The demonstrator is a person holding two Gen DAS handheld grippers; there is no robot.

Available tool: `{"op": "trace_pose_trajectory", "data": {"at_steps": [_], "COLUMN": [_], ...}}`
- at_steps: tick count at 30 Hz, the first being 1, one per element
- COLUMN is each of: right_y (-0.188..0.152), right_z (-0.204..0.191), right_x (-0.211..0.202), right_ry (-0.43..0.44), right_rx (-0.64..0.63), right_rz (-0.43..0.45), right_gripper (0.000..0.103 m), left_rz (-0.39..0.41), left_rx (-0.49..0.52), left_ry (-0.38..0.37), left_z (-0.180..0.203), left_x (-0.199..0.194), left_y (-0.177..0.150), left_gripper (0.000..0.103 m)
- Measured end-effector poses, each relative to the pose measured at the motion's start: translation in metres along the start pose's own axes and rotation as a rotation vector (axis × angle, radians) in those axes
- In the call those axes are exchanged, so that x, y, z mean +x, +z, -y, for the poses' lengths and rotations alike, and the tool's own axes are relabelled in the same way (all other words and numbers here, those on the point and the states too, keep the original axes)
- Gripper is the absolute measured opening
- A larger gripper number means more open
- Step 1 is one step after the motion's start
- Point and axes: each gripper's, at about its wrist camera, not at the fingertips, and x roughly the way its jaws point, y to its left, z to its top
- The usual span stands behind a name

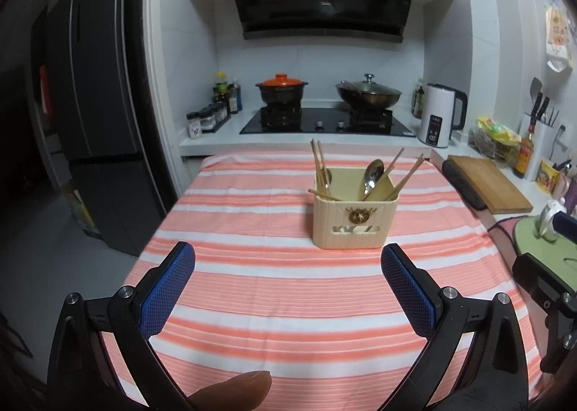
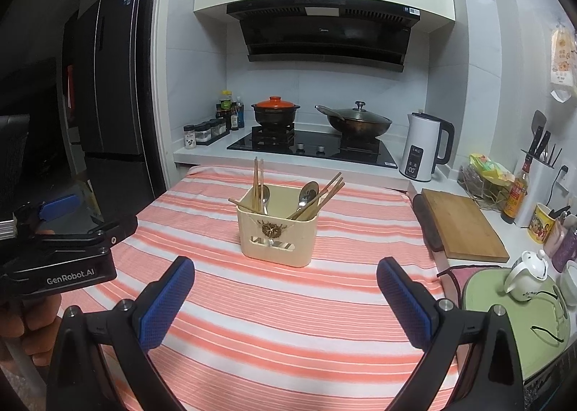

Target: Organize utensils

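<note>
A cream utensil holder [image 1: 355, 221] stands on the pink and white striped tablecloth [image 1: 274, 288]; it also shows in the right wrist view [image 2: 277, 236]. Wooden chopsticks [image 1: 319, 162] and metal spoons [image 1: 373, 173] stand in it, chopsticks [image 2: 258, 182] and spoons [image 2: 306, 194] mixed in both compartments. One chopstick [image 1: 322, 194] lies across its left rim. My left gripper [image 1: 288, 266] is open and empty, short of the holder. My right gripper [image 2: 285, 279] is open and empty, just short of the holder.
Behind the table a counter holds a stove [image 1: 324, 120] with an orange-lidded pot [image 1: 281, 88] and a wok [image 1: 368, 93], spice jars [image 1: 209, 117] and a white kettle [image 1: 440, 115]. A cutting board [image 2: 461, 223] and a teapot [image 2: 526, 275] are at right. A fridge [image 1: 97, 115] stands left.
</note>
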Motion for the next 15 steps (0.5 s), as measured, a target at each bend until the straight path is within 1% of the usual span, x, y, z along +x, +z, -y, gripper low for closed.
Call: {"op": "trace_pose_trajectory", "data": {"at_steps": [6, 9, 10, 12, 15], "right_y": [-0.0002, -0.0009, -0.0010, -0.0019, -0.0025], "right_z": [-0.0004, 0.0001, 0.0017, 0.0029, 0.0035], "right_x": [-0.0008, -0.0004, -0.0008, -0.0009, -0.0010], "right_ry": [0.000, -0.005, -0.005, -0.005, -0.005], "right_rx": [-0.002, -0.002, 0.000, 0.002, 0.002], "right_rz": [0.000, 0.000, -0.001, -0.002, -0.003], "right_gripper": [0.103, 0.103, 0.103, 0.103, 0.103], "left_rz": [0.003, 0.000, 0.012, 0.034, 0.039], "left_rx": [0.004, -0.002, -0.006, -0.010, 0.004], "left_ry": [0.000, -0.024, -0.030, -0.017, -0.019], "left_z": [0.0016, 0.0010, -0.0002, -0.0005, 0.0008], "left_x": [0.0001, 0.0009, -0.0003, -0.0028, -0.0031], "left_y": [-0.0002, -0.0013, -0.0026, -0.0045, -0.0052], "left_gripper": [0.103, 0.103, 0.103, 0.103, 0.103]}}
